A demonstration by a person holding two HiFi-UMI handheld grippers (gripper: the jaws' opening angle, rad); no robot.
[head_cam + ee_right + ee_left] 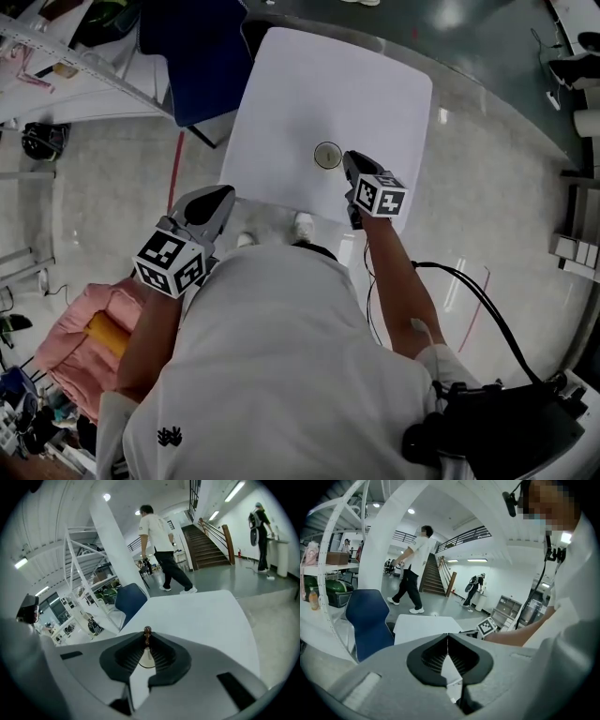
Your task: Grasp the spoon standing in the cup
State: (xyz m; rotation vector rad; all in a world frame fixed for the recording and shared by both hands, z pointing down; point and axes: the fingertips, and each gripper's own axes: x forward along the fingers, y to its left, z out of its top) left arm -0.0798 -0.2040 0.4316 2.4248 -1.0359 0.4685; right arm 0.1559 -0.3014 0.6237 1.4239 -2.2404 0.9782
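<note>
A small round cup point(327, 156) stands on the white table point(309, 84), toward its near edge. My right gripper point(349, 166) reaches in at the cup's right side. In the right gripper view the spoon's brown knobbed handle point(147, 630) sticks up between the jaw tips, and my right gripper point(147, 637) is shut on it, with the cup's rim point(146, 665) showing below through the gap. My left gripper point(225, 193) hangs off the table's near left edge. In its own view my left gripper point(448, 637) is shut with nothing in it.
A blue chair point(197, 56) stands at the table's far left, and white racks point(56, 66) fill the far left corner. A pink bundle point(84, 328) lies on the floor at the left. People walk in the hall beyond, one near a staircase point(206, 545).
</note>
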